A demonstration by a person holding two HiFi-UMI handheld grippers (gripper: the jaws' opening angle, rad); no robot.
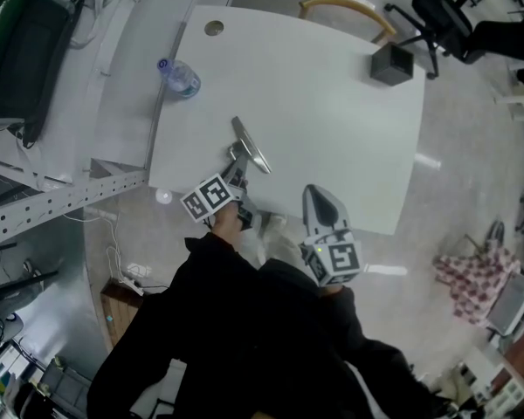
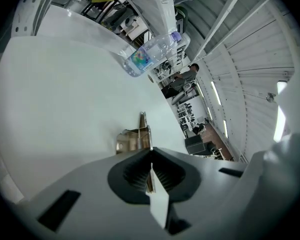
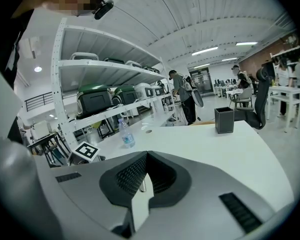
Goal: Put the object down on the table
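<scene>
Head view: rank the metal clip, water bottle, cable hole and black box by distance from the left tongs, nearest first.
1. Metal clip: gripped in the left tongs, sticking out ahead of them.
2. Water bottle: ahead and to the left, near the edge.
3. Cable hole: far left corner.
4. Black box: far right corner.

The counter (image 1: 332,129) looked smooth and matt white. The metal piece (image 2: 135,140) was bare metal with a dull, brushed sheen. The left gripper (image 2: 150,150) had fingers (image 2: 90,184) of matt grey plastic, lined with ribbed black padding. The bottle (image 1: 178,77) was clear, glossy plastic.
</scene>
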